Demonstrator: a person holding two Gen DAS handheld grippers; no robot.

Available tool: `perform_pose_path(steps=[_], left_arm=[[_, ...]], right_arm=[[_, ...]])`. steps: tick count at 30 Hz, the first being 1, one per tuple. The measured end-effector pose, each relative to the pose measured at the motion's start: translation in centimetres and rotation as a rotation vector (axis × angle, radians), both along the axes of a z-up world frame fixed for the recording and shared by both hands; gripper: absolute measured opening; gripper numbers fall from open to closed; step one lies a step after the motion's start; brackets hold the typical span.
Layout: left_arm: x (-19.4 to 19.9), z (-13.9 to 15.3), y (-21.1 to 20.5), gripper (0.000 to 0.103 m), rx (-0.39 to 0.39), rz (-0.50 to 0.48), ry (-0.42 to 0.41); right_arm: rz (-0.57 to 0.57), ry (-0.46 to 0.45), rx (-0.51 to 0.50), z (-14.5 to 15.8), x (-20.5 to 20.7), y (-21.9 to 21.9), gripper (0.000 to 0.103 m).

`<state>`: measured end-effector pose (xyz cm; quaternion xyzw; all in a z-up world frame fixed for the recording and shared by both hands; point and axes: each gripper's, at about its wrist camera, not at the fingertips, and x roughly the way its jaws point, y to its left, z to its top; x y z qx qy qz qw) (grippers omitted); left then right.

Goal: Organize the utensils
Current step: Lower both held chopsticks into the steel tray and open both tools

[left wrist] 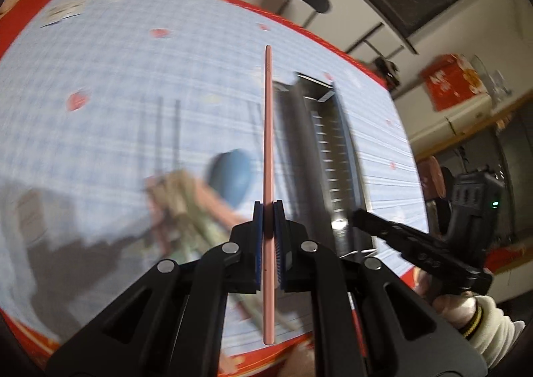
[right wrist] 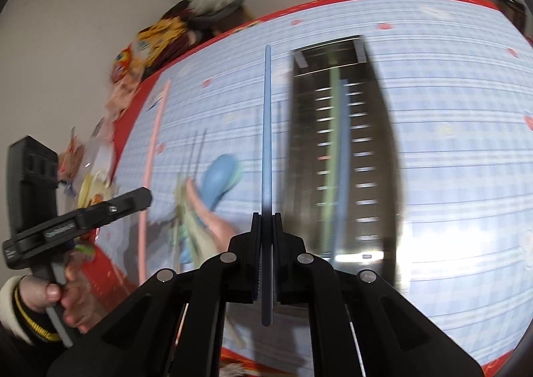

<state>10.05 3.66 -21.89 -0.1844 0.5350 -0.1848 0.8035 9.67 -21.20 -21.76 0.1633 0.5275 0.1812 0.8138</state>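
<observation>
Clamped on one chopstick apiece above a checked tablecloth (left wrist: 116, 77): left gripper (left wrist: 268, 210) shut on a pink chopstick (left wrist: 268, 130), right gripper (right wrist: 266, 220) shut on a blue chopstick (right wrist: 266, 144), both sticks pointing away along the fingers. Just to the right of each, on the cloth, a long metal tray (right wrist: 376, 144), already holding a green stick (right wrist: 331, 157) and a blue stick (right wrist: 343, 157) lengthwise. Still out on the cloth to the left: a blurred heap of utensils (right wrist: 200, 220) with a blue spoon (right wrist: 220, 177) on top. Judged partly done, with both held chopsticks and the whole heap yet to reach the tray
</observation>
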Motion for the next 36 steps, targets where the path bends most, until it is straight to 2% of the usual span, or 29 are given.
perform_pose_path(steps=[7, 12, 24, 36], left_arm=[[3.4, -0.2, -6.3, 0.01, -0.055, -0.083, 0.018], [6.0, -1.9, -9.5, 0.01, -0.137, -0.09, 0.101], [8.4, -5.2, -11.8, 0.01, -0.093, -0.061, 0.174], [9.8, -5.6, -12.6, 0.01, -0.071, -0.074, 0.171]], right_arm=[[-0.064, 0.02, -0.058, -0.8, 0.9, -3.0, 0.007], [-0.095, 0.038, -0.078, -1.3, 1.9, -3.6, 0.007], [-0.092, 0.098, -0.101, -3.0, 1.9, -2.9, 0.007], [-0.088, 0.107, -0.117, -3.2, 2.7, -2.4, 0.007]])
